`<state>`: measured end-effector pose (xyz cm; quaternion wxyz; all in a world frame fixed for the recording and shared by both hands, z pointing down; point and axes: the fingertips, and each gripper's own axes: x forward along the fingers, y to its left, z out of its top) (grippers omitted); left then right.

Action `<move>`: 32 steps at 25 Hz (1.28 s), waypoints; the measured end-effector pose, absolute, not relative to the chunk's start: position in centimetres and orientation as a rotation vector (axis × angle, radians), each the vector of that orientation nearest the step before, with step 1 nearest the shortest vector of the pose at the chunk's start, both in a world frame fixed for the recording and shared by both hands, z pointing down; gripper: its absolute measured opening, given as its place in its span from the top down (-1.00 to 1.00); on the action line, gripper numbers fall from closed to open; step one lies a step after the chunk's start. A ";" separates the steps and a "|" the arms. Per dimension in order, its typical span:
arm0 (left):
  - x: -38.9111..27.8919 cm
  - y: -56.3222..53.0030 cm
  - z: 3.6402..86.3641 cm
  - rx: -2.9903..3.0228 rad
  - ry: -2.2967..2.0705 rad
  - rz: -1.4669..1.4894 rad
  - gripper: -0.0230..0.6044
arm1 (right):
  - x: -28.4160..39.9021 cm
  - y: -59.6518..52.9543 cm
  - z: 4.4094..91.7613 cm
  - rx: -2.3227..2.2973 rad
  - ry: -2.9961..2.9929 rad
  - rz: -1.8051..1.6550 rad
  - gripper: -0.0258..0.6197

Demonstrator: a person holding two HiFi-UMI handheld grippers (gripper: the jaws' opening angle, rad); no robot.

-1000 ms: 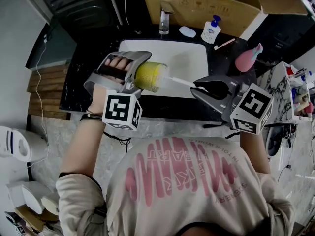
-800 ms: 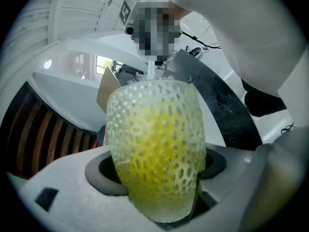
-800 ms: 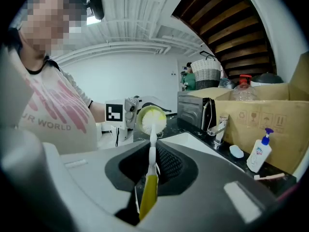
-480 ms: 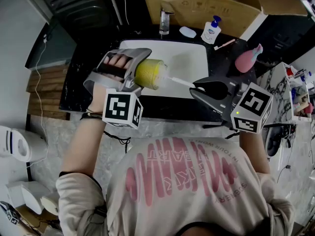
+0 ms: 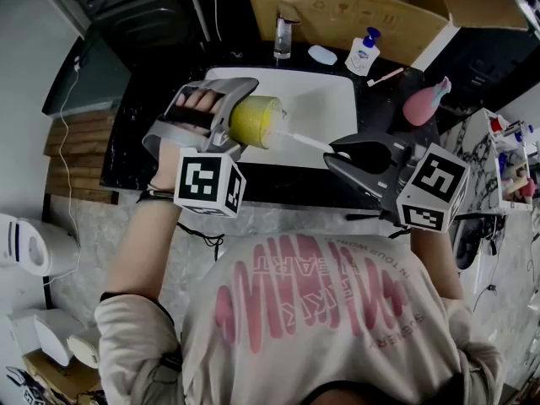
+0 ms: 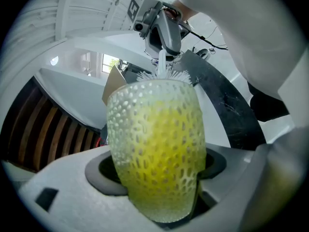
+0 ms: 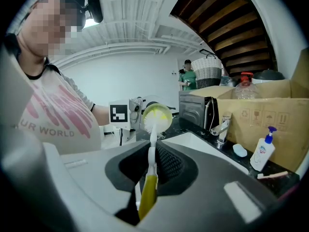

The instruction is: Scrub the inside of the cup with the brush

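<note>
Item one, left gripper (image 5: 239, 121): I have its fingers clamped across the body of the cup (image 6: 157, 144). The cup is yellow, dimpled and translucent and lies on its side. Its base sits deep between the fingers and its mouth is turned away from them, toward the right gripper (image 5: 337, 152). Item two, right gripper: its fingers are pressed together on the yellow grip of the brush (image 7: 152, 151). The white stem runs straight out past the fingertips and the white bristle head is at the cup's mouth; how far inside I cannot tell. Cup and brush are both in the air above the white sink (image 5: 337, 99), which lies beyond both sets of fingertips. Item three, surroundings past the fingers: a tap (image 5: 283, 36) at the sink's far edge, with a pale soap bar (image 5: 321, 55) and a pump bottle (image 5: 361, 51) beside it. A pink bottle (image 5: 424, 99) stands on the dark counter (image 5: 384, 99) beyond the right gripper's fingers, and a cardboard box (image 5: 354, 11) behind.
</note>
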<state>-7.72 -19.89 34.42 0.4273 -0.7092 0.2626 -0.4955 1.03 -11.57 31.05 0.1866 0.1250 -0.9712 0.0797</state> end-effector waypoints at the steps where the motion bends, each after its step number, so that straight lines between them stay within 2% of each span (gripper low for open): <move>1: -7.7 -19.9 34.4 -1.772 0.657 -1.237 -0.28 | 1.0 -11.5 31.0 0.351 -2.734 0.225 0.77; 22: -8.0 -19.6 35.5 -1.787 0.607 -1.267 -0.27 | 1.7 -11.5 29.3 0.411 -2.706 0.000 0.77; 32: -7.6 -19.1 34.5 -1.759 0.607 -1.209 -0.27 | 2.0 -11.8 29.3 0.438 -2.737 0.062 0.77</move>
